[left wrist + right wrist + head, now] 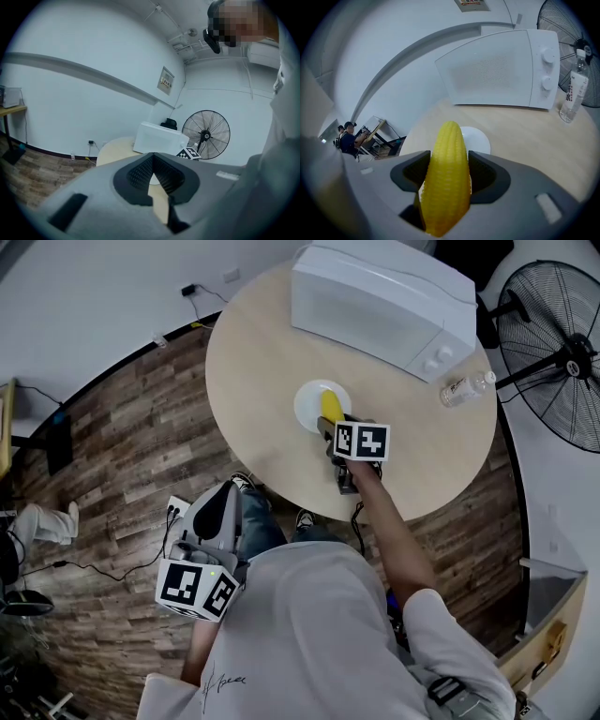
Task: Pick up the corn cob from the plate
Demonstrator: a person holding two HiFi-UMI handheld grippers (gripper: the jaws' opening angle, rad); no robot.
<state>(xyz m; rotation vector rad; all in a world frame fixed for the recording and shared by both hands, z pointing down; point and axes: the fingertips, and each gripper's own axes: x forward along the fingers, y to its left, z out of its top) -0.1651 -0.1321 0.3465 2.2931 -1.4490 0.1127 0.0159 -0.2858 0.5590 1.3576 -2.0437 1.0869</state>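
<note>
**A:** Closest in, the left gripper point(153, 160) hangs by the person's hip at the lower left of the head view, off the table point(253, 352). Its own view shows the jaws pressed together on nothing. I'd say it's parked, since one gripper is enough for this job.

**B:** And the right gripper point(446, 180) is out at arm's length, clamped on the corn cob point(449, 150). There's a pad on each flank, and the cob runs lengthways along the jaws. Squeezing across the narrow way looks sensible, with less chance of it rolling.

**A:** Is it clear of the plate point(483, 139)?

**B:** Can't tell. The right gripper view puts the white plate just behind the cob. The head view puts the cob over the plate's right part, but shows no gap or contact.

**A:** Further back are the microwave point(497, 70) and, at the right edge, a water bottle point(574, 89).

**B:** The head view alone shows the whole fan point(553, 343), upper right.
</note>
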